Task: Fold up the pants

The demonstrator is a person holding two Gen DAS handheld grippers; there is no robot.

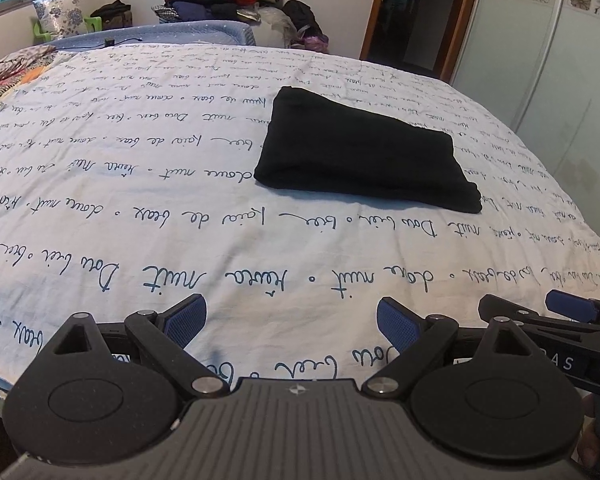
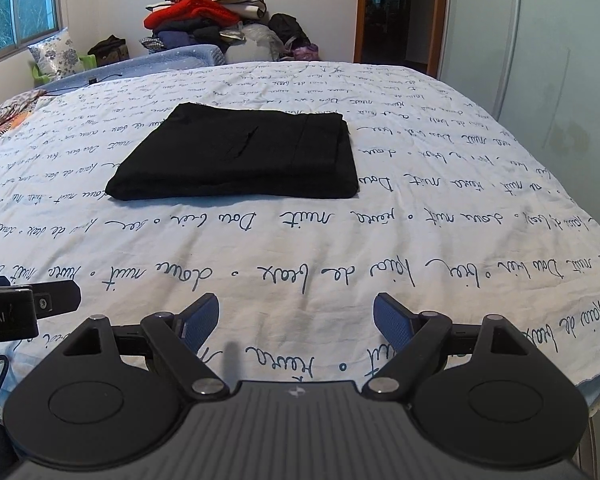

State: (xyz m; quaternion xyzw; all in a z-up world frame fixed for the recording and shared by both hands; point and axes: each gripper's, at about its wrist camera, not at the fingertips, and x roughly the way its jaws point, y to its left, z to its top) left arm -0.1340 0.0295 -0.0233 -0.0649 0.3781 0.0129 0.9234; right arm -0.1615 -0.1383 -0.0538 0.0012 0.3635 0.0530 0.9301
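While folded up into a flat rectangle, pants (image 2: 236, 156) sit mid-bed on the sheet (image 2: 300, 248), long axis running left-right across both wrist views, a bit skewed in the left wrist one. Thick folded edge facing the cams, pocket slit showing on top in the right wrist view. Black, just 1 pair, nothing on top of it.

Left gripper (image 1: 291, 326): fingers wide apart, nothing btwn them, hanging over bare sheet at the near edge, well short of the pants. Right gripper (image 2: 296, 322): same deal, spread wide, empty, also over bare sheet and well apart from the pants. 2 grippers total, side by side, each poking into the edge of the other's view.

Sheet white w/ blue cursive script all over. Big messy clothes pile (image 2: 204, 12) at the far end, red item on top-ish, can't count pieces. 1 floral pillow (image 2: 54, 56) by the window (image 2: 16, 4). Dark doorway (image 2: 396, 12) far right, wardrobe door (image 2: 540, 80) beside it.
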